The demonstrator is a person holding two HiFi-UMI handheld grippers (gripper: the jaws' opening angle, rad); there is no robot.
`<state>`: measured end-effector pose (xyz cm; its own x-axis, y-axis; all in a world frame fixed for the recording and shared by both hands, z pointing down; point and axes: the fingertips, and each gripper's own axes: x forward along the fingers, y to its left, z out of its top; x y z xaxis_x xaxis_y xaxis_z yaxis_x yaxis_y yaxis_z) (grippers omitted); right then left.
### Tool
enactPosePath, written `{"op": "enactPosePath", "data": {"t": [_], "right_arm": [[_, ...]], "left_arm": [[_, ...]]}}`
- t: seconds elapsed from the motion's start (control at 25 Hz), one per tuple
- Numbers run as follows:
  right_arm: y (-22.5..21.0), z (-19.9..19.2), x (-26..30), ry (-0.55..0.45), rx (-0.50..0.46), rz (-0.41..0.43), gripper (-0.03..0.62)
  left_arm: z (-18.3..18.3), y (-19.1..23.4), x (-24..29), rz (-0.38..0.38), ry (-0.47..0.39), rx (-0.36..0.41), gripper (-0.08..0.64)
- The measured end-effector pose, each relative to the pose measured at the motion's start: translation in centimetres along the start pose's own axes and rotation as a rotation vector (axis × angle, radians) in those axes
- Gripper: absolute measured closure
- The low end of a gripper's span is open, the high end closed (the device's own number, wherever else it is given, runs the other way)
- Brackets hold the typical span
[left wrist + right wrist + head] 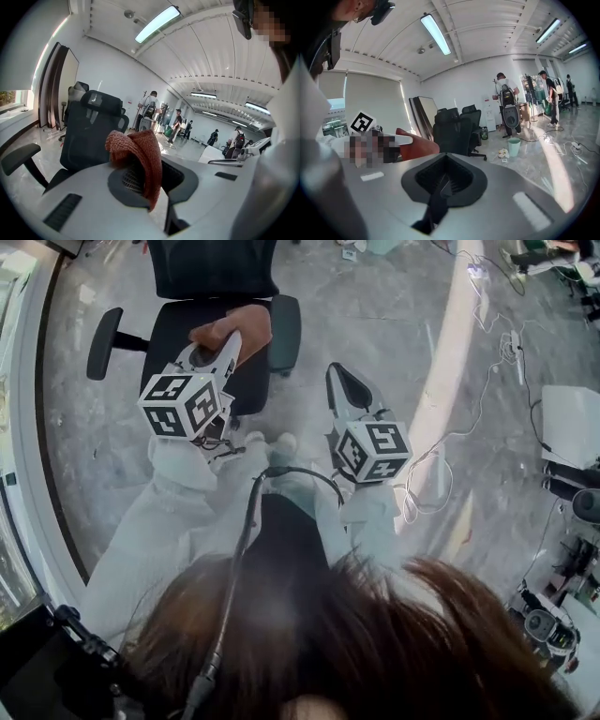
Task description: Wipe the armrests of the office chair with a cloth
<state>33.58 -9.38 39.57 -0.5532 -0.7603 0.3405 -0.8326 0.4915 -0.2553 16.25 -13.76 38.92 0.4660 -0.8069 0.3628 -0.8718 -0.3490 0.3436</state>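
A black office chair (211, 329) stands on the floor in front of me, its left armrest (103, 343) sticking out and its right armrest (284, 332) beside the seat. My left gripper (225, 345) hovers over the seat, shut on a rust-orange cloth (236, 326). In the left gripper view the cloth (137, 154) bunches between the closed jaws of the left gripper (140, 177), with the chair back (91, 133) and one armrest (18, 157) behind. My right gripper (336, 376) is to the right of the chair, shut and empty. Its own view shows the right gripper (443, 180) closed on nothing.
Cables (450, 465) trail across the glossy floor at the right. A white table (572, 423) and gear stand at the far right. A window ledge (28, 427) curves along the left. People, further chairs (454, 129) and a green bin (514, 146) are in the background.
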Motion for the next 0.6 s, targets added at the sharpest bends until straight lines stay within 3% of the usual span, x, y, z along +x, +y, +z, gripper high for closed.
{"op": "enactPosePath", "data": {"t": [0.32, 0.6], "right_arm": [[0.1, -2.8, 1.5, 0.094, -0.014, 0.019, 0.591], [0.1, -5.8, 5.5, 0.179, -0.094, 0.004, 0.591]], "left_arm": [[-1.4, -0.5, 4.7, -0.034, 0.054, -0.044, 0.523], [-4.5, 3.3, 13.4, -0.041, 0.131, -0.087, 0.523]]}}
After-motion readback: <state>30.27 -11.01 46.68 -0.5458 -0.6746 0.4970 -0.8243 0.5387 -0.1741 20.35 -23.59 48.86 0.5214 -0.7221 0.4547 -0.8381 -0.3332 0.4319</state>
